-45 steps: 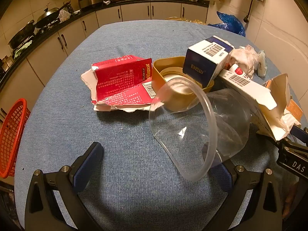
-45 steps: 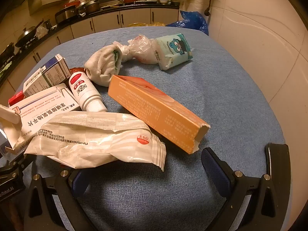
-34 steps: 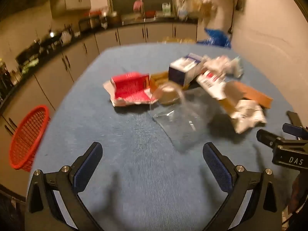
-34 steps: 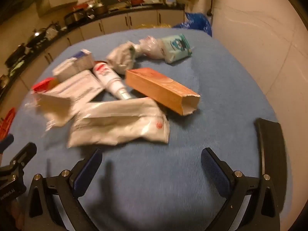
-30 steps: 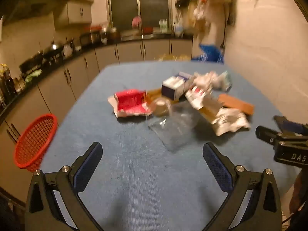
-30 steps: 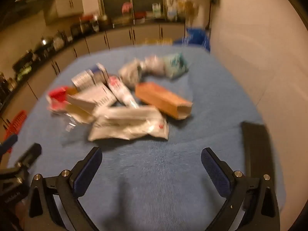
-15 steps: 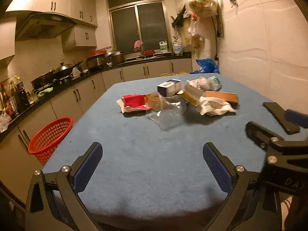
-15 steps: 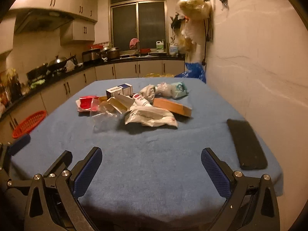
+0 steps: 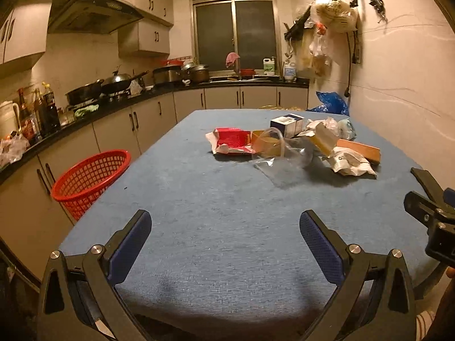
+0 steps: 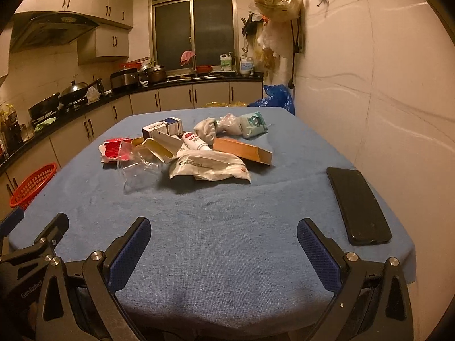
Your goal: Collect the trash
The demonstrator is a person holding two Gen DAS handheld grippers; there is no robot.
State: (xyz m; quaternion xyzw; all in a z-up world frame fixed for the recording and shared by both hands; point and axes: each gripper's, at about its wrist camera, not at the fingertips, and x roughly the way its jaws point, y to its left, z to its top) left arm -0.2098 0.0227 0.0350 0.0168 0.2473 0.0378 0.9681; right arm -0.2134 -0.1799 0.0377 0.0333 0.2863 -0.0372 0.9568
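A heap of trash lies mid-table: a torn red carton (image 9: 231, 143) (image 10: 113, 148), a clear plastic cup (image 9: 287, 153) (image 10: 138, 167), a white-and-blue box (image 9: 286, 124) (image 10: 163, 127), an orange box (image 9: 359, 151) (image 10: 241, 150), a white crumpled wrapper (image 9: 351, 164) (image 10: 209, 167) and a red-and-white tube (image 10: 196, 142). My left gripper (image 9: 226, 244) is open over the near table edge, well short of the heap. My right gripper (image 10: 223, 245) is open and empty at the near edge too. A red mesh basket (image 9: 91, 177) (image 10: 32, 184) stands left of the table.
The blue-clothed table (image 9: 221, 216) (image 10: 227, 213) carries a black phone (image 10: 357, 203) at the near right. Kitchen counters with pots run along the left and back (image 9: 119, 91). A blue bag (image 10: 277, 98) sits by the right wall, where bags hang (image 10: 277, 2).
Both grippers have pulled far back from the trash heap to the near table edge and risen; the heap now looks small and distant. Nothing was picked up.
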